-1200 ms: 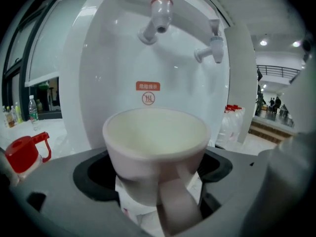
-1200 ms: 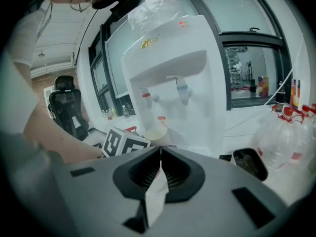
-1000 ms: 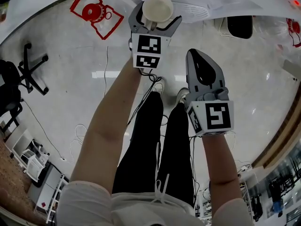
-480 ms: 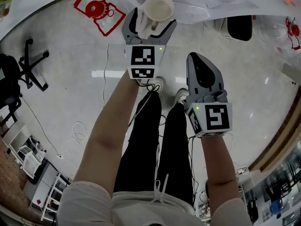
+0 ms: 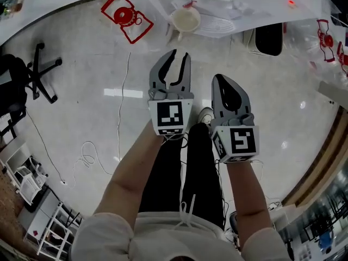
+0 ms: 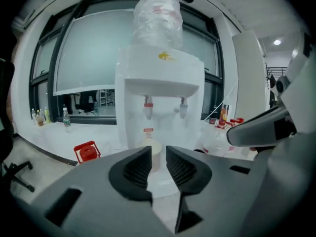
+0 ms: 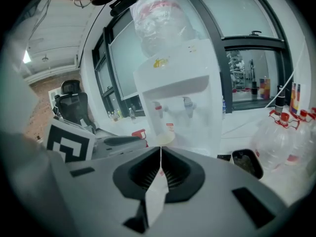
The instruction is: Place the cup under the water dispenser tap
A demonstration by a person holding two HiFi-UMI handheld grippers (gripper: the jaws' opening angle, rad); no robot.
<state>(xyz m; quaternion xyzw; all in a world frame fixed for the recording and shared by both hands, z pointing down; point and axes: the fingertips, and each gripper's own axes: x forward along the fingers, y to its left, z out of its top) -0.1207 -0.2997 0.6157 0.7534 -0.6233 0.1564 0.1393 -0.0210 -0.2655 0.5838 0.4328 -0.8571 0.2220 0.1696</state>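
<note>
The cream cup (image 5: 185,19) stands on the drip tray of the white water dispenser (image 6: 158,83), below its red tap (image 6: 147,107). It also shows in the right gripper view (image 7: 163,139). My left gripper (image 5: 180,53) hangs well back from the cup, over the floor. Its jaws are closing, a narrow gap is still between them and nothing is in it. In the left gripper view (image 6: 158,154) the cup (image 6: 157,147) shows far off through that gap. My right gripper (image 5: 218,76) is beside the left one, shut and empty, its pads meeting (image 7: 160,152).
A red bottle holder (image 5: 128,16) lies on the floor left of the dispenser. A black bin (image 5: 269,37) stands to its right, with clear water bottles (image 7: 291,137) further right. An office chair (image 5: 32,75) is at the left, and a cable (image 5: 122,91) runs across the floor.
The left gripper let go of the cup, drew back toward the body and narrowed its jaws. The cup stays under the tap. The right gripper shifted a little.
</note>
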